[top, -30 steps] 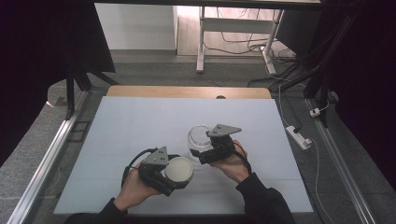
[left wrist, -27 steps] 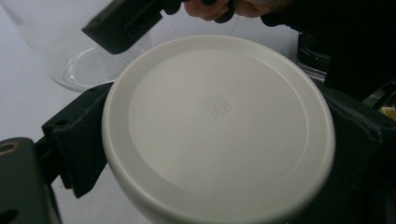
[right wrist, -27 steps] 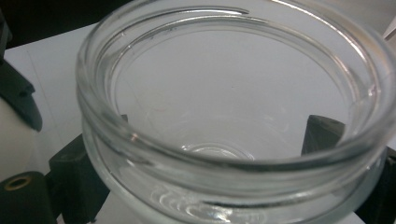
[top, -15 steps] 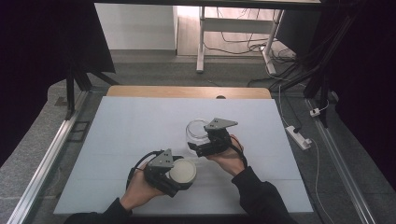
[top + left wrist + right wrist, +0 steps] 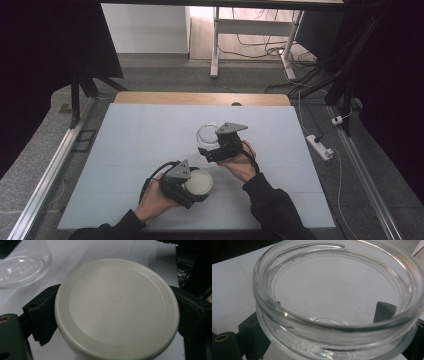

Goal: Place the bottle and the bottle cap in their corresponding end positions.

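Note:
My left gripper (image 5: 196, 186) is shut on a round white lid (image 5: 199, 182), near the table's front middle. In the left gripper view the white lid (image 5: 117, 308) sits flat side up between the two black jaws, and the glass jar (image 5: 21, 265) lies at the upper left. My right gripper (image 5: 210, 146) is shut on a clear glass jar (image 5: 207, 134), just behind and to the right of the lid. The right gripper view looks into the empty jar (image 5: 337, 302) through its threaded mouth, with a black jaw on each side.
The white table top (image 5: 135, 140) stretches wide to the left and behind the grippers, with a wooden strip (image 5: 200, 98) along its far edge. A power strip (image 5: 318, 145) lies on the floor off the right side. A metal rail (image 5: 50, 170) runs along the left.
The right gripper has carried the jar a little back and to the right. The left gripper with the lid has slid slightly toward the table's front edge.

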Demonstrator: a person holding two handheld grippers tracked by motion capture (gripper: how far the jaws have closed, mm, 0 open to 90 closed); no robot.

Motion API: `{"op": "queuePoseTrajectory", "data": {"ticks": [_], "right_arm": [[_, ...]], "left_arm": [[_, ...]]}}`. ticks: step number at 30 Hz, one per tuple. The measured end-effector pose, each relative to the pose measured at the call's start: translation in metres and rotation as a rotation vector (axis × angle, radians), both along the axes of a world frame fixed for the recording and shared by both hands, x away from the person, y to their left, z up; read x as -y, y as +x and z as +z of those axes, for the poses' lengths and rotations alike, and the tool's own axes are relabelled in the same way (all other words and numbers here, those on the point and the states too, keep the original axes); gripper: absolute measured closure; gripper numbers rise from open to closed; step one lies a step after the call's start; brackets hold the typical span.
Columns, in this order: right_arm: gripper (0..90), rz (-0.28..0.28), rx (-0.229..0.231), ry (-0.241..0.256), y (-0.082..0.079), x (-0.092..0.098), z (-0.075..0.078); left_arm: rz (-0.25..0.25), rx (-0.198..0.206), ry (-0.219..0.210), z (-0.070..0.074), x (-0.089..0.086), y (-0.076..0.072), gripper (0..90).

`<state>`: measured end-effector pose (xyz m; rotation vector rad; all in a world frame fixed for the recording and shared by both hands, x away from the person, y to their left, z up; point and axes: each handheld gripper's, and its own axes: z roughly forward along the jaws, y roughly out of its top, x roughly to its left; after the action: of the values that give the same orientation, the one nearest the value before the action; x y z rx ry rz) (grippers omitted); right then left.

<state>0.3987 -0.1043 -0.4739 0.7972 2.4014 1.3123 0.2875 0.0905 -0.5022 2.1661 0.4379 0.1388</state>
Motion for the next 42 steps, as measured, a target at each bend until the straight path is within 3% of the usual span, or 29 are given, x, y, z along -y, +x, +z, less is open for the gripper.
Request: {"op": "queuePoseTrajectory", "data": {"ticks": [15,30,35,40,42], "right_arm": [[6.8,-0.020,-0.006,-0.022,0.021,-0.019,-0.012],[6.7,-0.051,-0.015,-0.031,0.037,-0.026,-0.030],[6.7,-0.056,-0.014,-0.032,0.039,-0.026,-0.034],[6.7,-0.055,-0.009,-0.045,0.040,-0.026,-0.037],[6.6,-0.051,-0.003,-0.047,0.039,-0.026,-0.038]], "left_arm": [[-0.032,0.015,0.057,-0.017,0.014,0.012,7.8],[0.011,0.020,0.120,-0.032,0.019,0.027,7.8],[0.021,0.018,0.124,-0.035,0.020,0.031,7.8],[0.020,0.021,0.167,-0.038,0.023,0.033,7.7],[0.023,0.012,0.166,-0.039,0.023,0.034,7.7]]}}
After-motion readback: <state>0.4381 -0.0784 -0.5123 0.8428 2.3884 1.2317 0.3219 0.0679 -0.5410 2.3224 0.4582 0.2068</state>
